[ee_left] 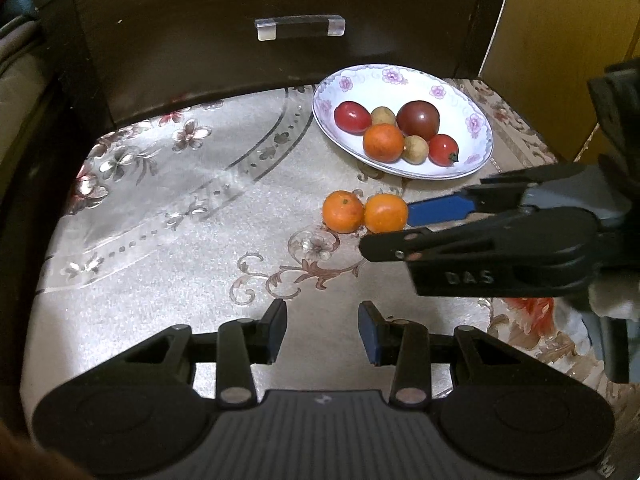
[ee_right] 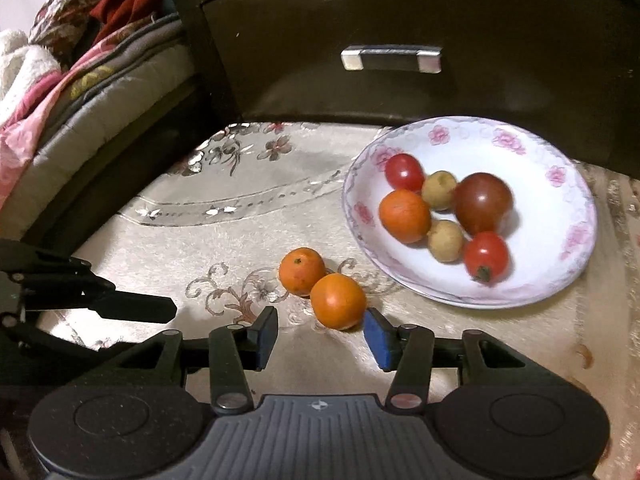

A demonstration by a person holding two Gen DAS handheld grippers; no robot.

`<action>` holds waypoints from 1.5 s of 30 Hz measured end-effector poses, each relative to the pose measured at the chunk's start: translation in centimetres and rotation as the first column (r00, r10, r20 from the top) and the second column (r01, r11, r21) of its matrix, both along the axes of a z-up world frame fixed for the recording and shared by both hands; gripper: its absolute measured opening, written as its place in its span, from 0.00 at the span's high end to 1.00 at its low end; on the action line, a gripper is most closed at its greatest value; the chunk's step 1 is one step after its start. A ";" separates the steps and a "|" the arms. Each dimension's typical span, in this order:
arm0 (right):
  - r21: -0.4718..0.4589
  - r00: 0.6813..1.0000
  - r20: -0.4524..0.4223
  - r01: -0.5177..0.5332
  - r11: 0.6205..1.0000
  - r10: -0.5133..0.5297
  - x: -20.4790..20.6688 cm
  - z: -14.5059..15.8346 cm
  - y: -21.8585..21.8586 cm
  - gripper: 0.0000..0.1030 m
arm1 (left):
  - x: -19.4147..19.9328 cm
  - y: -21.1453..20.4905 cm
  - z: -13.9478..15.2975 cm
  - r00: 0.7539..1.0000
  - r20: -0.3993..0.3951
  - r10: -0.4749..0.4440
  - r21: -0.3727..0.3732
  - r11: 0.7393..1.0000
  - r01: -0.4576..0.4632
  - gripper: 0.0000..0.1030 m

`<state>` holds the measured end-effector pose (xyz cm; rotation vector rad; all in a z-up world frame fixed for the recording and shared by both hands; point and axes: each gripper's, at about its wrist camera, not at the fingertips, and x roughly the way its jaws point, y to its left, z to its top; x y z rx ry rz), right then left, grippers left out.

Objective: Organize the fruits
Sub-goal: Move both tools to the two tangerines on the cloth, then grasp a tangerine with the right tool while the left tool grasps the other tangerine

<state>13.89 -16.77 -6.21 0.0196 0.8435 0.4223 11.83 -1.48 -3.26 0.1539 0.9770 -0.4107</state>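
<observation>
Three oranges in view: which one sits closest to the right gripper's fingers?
The orange without a visible stem dimple, loose on the tablecloth, just ahead of the right gripper. Its stem-marked neighbour lies farther; the third sits on the plate.

Both grippers are built from matte black plastic. On the left gripper [ee_left: 323, 330], blue pads are being carried on the inner faces of the fingers [ee_left: 370, 334], and silver round pivot pins are showing on the linkage bars above a ribbed grey plate. On the right gripper [ee_right: 319, 334] the same build is showing; raised letters "DAS" are being displayed on its side in the left wrist view.
</observation>
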 end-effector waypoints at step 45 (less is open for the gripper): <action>-0.017 0.999 -0.039 0.025 1.000 -0.026 -2.2 2.7 -4.4 0.73 | 5.6 -4.9 -2.4 0.995 0.097 -0.002 0.011 1.000 0.000 0.63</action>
